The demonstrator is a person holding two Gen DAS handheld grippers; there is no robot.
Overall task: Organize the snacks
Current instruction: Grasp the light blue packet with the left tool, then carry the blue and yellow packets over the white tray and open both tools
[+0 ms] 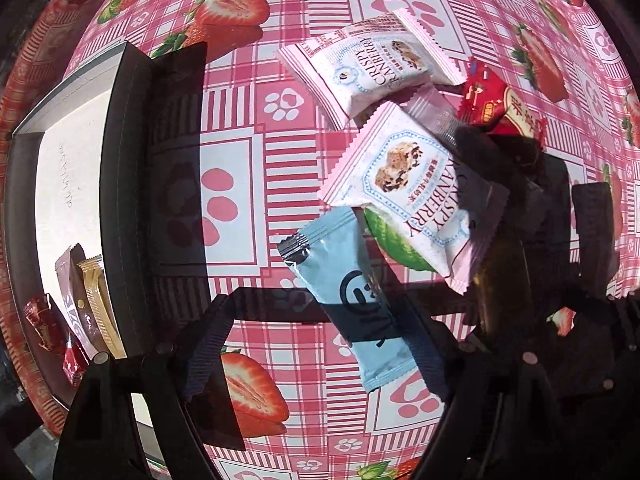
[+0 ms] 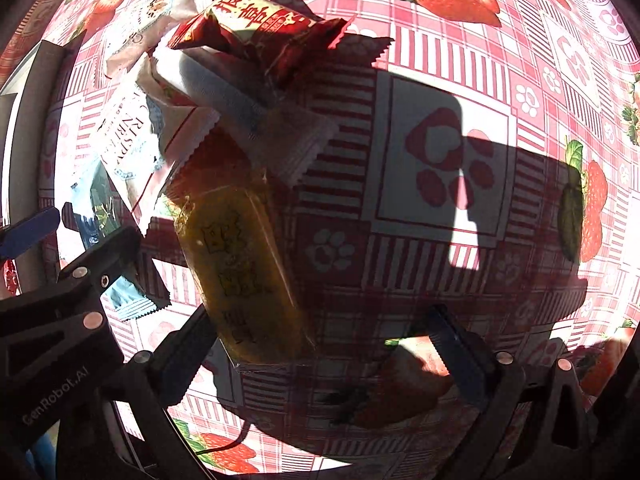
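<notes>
The left gripper (image 1: 328, 336) is held with its fingers apart above the strawberry-print tablecloth (image 1: 240, 184), a light blue packet (image 1: 352, 300) lying between them. The right gripper (image 2: 320, 344) is likewise spread wide, an amber snack bar (image 2: 244, 272) lying next to its left finger. Cranberry packets (image 1: 404, 188) and a red packet (image 2: 256, 28) are piled beside these, while a white-lined box (image 1: 68, 184) at the cloth's left edge holds several packets.

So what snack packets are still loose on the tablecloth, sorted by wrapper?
White Crispy Cranberry packets: 2
Light blue packet: 1
Red packet: 1
Yellow clear-wrapped packet: 1
Translucent pinkish packet, partly buried: 1
Total: 6
</notes>
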